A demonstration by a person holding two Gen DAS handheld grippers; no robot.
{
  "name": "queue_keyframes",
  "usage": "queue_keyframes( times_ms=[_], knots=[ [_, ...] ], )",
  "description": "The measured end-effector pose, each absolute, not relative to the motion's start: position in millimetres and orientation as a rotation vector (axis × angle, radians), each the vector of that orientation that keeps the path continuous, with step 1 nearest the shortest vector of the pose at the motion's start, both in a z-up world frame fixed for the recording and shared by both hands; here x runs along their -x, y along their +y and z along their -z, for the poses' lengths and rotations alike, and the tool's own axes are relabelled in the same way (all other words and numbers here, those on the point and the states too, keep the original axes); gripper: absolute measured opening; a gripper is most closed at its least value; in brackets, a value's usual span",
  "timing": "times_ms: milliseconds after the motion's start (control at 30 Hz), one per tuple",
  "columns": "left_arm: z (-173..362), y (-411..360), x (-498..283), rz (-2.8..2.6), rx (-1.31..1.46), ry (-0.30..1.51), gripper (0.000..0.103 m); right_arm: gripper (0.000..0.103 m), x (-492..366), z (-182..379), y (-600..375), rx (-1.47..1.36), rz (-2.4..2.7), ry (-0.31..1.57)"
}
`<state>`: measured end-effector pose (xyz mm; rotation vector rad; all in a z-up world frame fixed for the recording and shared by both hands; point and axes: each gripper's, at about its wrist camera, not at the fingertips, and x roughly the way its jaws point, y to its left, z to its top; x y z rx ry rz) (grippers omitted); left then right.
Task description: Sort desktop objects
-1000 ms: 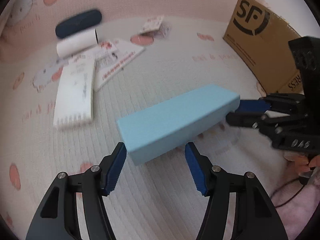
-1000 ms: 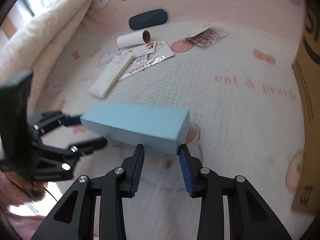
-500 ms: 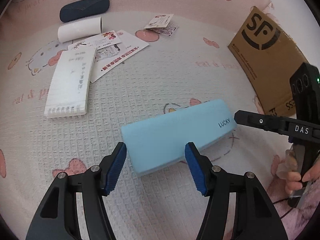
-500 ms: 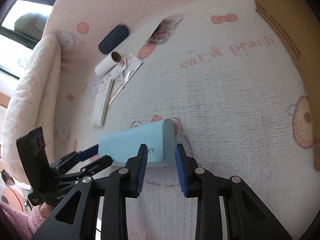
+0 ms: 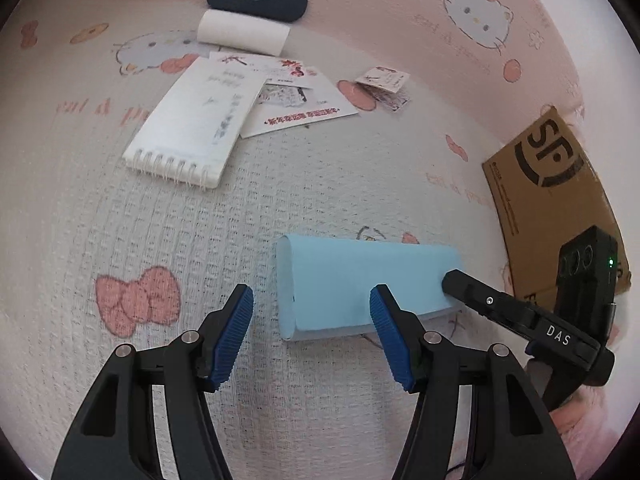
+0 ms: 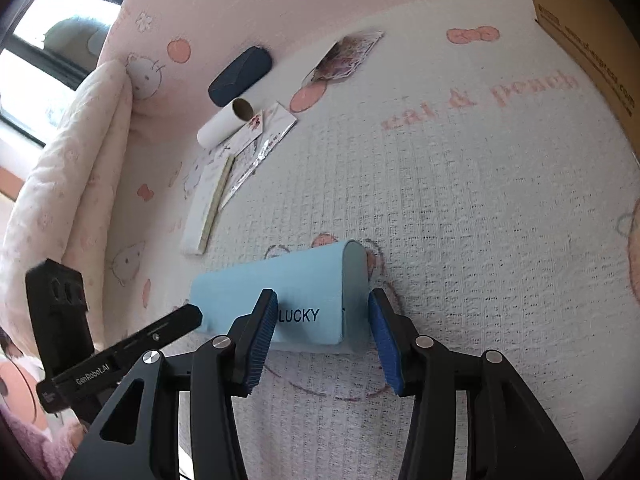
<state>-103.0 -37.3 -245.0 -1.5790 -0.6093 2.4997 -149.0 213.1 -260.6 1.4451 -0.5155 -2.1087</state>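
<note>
Blue case down on the blanket — both grippers apart

The light-blue case [image 6: 280, 304] lies flat on the white knit blanket [image 6: 480, 240]. The right gripper [image 6: 322, 340] has just been opening, its pads straddling the "LUCKY" end without pressing; the left gripper [image 5: 312, 332] stands wide by the other end. The cardboard box [image 5: 560, 208] — contents hidden.

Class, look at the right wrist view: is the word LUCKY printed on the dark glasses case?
No, LUCKY is printed on the light blue case; the dark glasses case shows no lettering.
</note>
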Motion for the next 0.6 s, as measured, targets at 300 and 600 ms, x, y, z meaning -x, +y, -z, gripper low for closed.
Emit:
queue_keyframes(
  times_ms=[300, 600],
  knots=[
    [257, -29, 103, -2.465, 1.564, -0.718, 0.065, 0.047, 148, 264, 215, -1.458, 2.098, -0.551],
    [254, -25, 107, -2.501, 1.547, -0.682, 0.064, 0.046, 144, 261, 214, -1.454, 2.12, -0.535]
  ],
)
